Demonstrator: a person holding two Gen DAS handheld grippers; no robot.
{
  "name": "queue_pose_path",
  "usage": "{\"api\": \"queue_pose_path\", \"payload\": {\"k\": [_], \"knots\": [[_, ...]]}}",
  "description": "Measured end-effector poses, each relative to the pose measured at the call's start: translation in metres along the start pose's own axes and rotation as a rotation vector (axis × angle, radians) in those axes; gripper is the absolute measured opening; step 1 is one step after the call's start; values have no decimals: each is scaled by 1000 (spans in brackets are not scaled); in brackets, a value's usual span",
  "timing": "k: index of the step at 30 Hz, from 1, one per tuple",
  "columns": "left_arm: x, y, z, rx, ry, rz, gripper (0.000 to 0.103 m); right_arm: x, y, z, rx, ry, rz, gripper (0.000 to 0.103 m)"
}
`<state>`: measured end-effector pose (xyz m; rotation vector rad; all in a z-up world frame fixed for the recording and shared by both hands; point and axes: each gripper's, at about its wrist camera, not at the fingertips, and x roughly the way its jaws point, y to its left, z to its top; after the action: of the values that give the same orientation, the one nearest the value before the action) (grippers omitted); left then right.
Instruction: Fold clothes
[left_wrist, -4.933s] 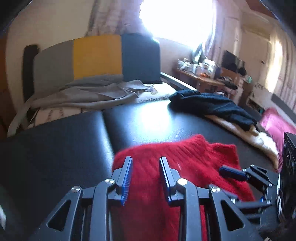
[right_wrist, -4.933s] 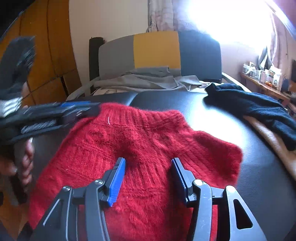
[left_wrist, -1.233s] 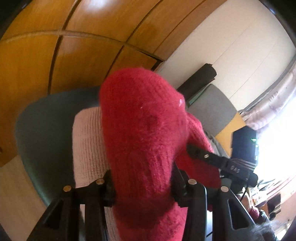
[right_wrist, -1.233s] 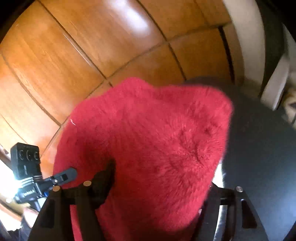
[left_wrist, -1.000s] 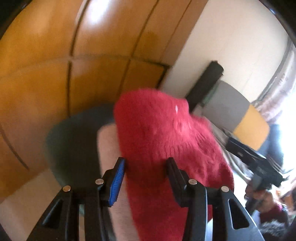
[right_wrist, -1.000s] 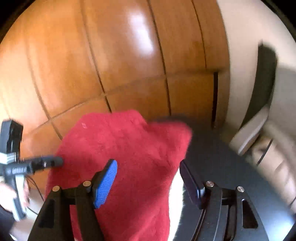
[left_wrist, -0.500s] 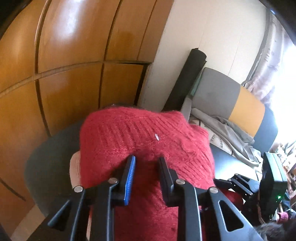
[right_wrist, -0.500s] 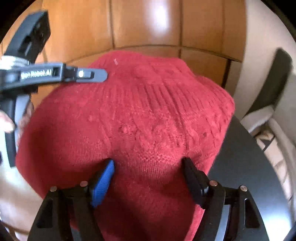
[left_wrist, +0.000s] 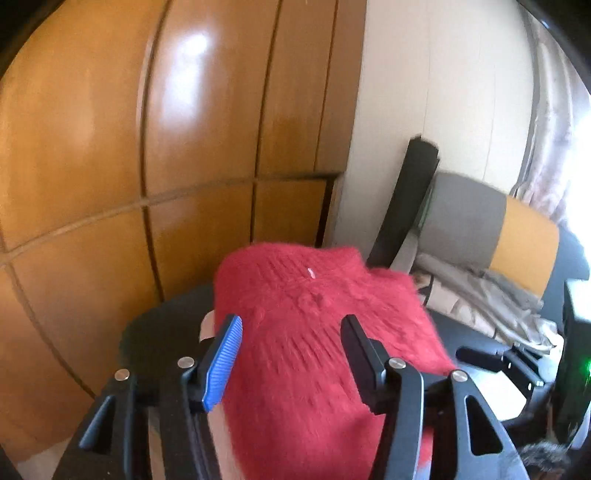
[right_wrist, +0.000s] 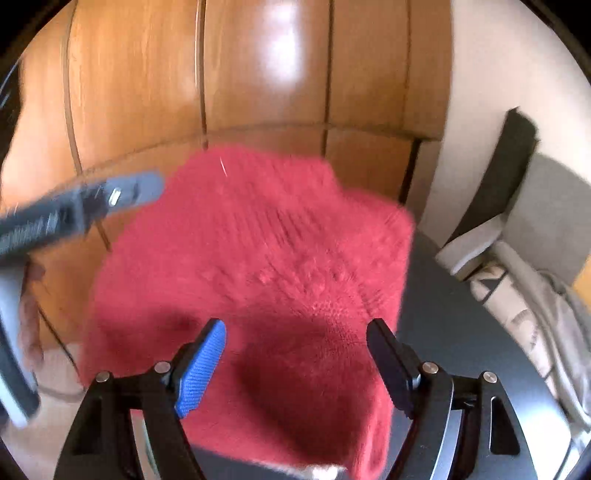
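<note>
The left handheld black plastic two-finger gripper has angular arms with triangular cut-outs and round silver screw heads at the joints. One finger carries a ribbed blue rubber pad; the other finger's pad faces away and reads black. The right black plastic two-finger gripper has the same build: triangular cut-outs, silver screws, a textured blue pad on one finger and a dark ribbed pad on the other.
</note>
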<state>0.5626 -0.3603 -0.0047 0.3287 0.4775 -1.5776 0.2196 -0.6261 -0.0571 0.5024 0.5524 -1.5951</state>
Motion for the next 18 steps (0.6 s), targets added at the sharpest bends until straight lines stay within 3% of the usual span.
{"api": "queue_pose_path", "payload": {"k": [3,5,7,10,14,17,18], "knots": [[-40,-6,-11,4,-25,153,57,-32,8,7,39,-60,-91,102],[-64,-11,-18,7,-51,265,57,-46,13,14,90,-84,-80,103],[-85,-12,-26,-13,-81,307,57,-58,19,8,127,-82,-65,103],[-100,-21,-27,-15,-20,244,56,-71,36,-12,99,-41,-75,103],[-120,-35,-31,44,1,183,45,-92,54,-26,46,-48,-120,103],[-129,-24,-36,-29,-20,2,40,-109,59,-30,25,-86,-147,103],[-131,-20,-36,-56,-24,-9,39,-113,58,-31,28,-91,-153,103]]}}
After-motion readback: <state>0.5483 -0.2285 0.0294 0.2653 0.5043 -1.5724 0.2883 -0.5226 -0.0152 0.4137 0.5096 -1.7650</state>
